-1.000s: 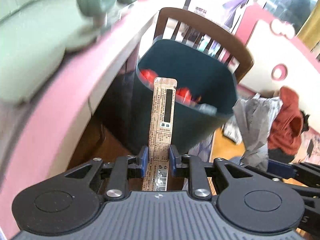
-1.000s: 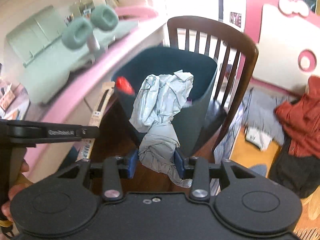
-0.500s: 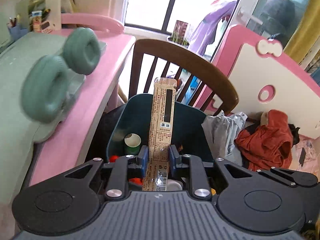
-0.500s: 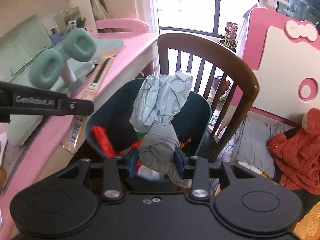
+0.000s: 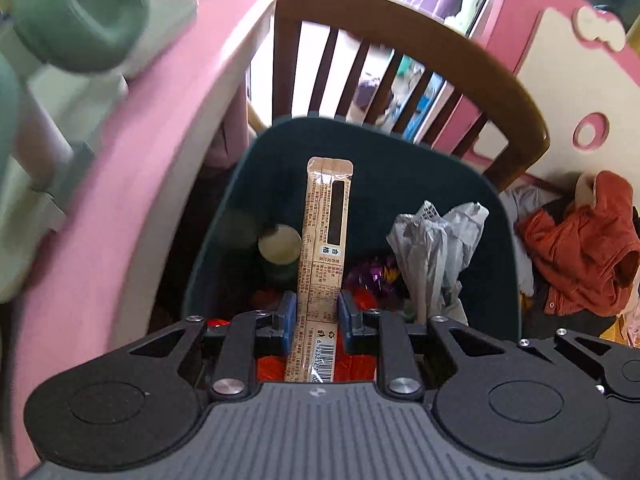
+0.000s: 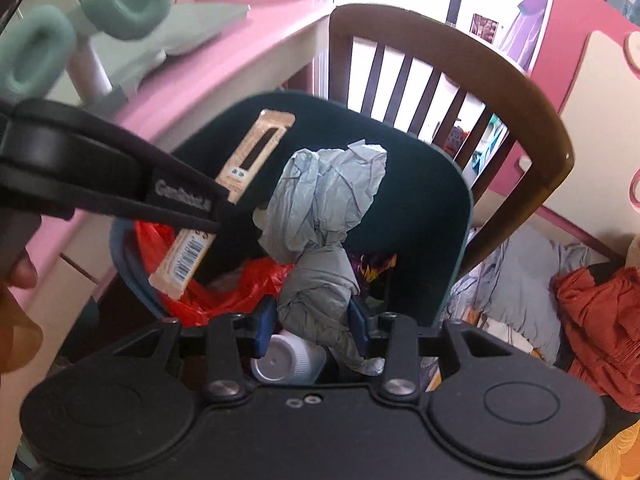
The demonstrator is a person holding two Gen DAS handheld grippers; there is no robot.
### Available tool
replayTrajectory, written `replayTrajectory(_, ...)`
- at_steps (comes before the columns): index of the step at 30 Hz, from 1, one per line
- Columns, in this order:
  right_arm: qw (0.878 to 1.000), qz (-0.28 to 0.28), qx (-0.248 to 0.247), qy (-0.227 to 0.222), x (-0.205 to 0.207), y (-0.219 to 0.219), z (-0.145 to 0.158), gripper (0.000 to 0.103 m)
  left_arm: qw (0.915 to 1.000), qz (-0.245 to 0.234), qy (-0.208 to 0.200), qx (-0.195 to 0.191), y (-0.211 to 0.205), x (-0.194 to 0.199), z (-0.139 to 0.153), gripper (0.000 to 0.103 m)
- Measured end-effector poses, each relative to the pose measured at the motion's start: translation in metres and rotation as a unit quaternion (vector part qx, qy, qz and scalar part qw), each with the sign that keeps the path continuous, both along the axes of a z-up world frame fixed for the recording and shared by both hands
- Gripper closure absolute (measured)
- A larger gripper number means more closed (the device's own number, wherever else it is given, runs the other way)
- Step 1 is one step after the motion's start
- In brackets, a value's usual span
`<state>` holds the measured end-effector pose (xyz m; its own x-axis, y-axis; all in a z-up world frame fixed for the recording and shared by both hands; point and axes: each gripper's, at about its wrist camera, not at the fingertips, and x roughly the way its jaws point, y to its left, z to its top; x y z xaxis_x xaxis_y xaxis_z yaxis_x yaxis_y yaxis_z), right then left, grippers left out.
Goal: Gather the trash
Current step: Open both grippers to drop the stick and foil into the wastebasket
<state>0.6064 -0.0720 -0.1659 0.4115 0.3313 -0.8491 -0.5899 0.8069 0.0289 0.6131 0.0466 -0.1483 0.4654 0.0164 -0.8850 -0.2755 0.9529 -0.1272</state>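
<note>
Both hands have swung from beside the pink tabletop (image 5: 132, 152) to above the bin (image 5: 400, 168).

Left view: left hand-held gripper (image 5: 317, 312) pinches the wrapper (image 5: 326, 240) over the opening.

Right view: right hand-held gripper (image 6: 312, 322) clamps the crumpled paper (image 6: 324, 208) above the bin (image 6: 420, 208). Only dropping remains.

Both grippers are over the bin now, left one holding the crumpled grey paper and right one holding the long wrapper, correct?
Swapped. The left gripper holds the long wrapper, as the left wrist view shows; the right gripper holds the crumpled grey paper. Both are over the bin.
</note>
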Motion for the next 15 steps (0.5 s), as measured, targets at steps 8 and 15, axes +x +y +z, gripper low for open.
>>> replayTrajectory(8, 1.000, -0.003, -0.011, 0.012, -0.002, 0.000, -0.015, 0.061, 0.9991, -0.009, 0.042, -0.001, -0.008, 0.003, -0.029, 0.082)
replayTrajectory(15, 1.000, -0.007, 0.000, 0.005, -0.007, -0.006, -0.013, 0.056, 0.9988, -0.011, 0.048, -0.004, -0.008, -0.001, -0.033, 0.082)
